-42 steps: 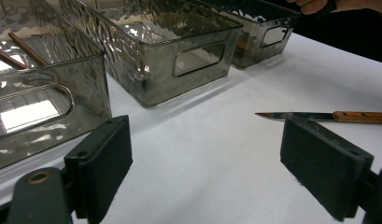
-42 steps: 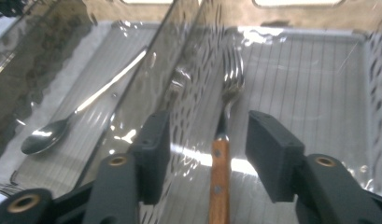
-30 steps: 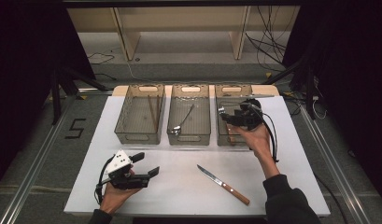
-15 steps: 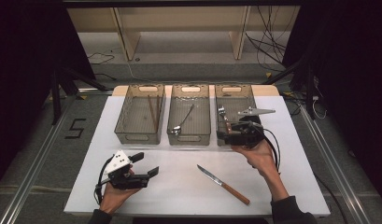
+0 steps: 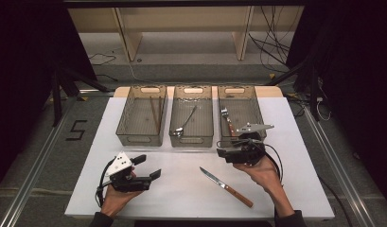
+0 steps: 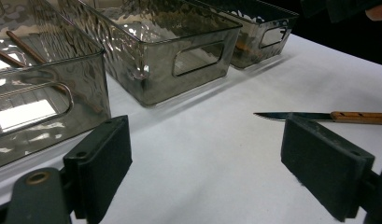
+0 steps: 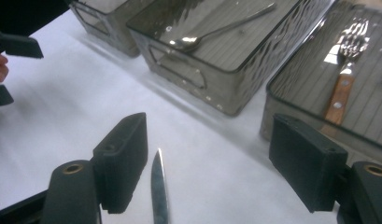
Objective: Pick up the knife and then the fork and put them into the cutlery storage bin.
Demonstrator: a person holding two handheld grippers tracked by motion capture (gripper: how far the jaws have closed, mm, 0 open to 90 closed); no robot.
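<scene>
On the white table (image 5: pixel 295 142), 3 smoky clear bins are standing in a row. The left bin (image 5: pixel 141 120) is holding thin brown sticks (image 5: pixel 154 113), the middle bin (image 5: pixel 193 118) a spoon (image 5: pixel 184 122), and the right bin (image 5: pixel 238 116) a fork with a wooden handle (image 5: pixel 227 121). A knife with a wooden handle (image 5: pixel 226 187) is lying on the table in front of the bins, with its blade pointing toward the middle bin.

The left gripper (image 5: pixel 148 166) is resting near the front left of the table, with jaws standing wide apart and nothing between them. The right gripper (image 5: pixel 225 155) is hovering just in front of the right bin, above the knife tip. Its jaws are also gaping wide and are holding nothing.
</scene>
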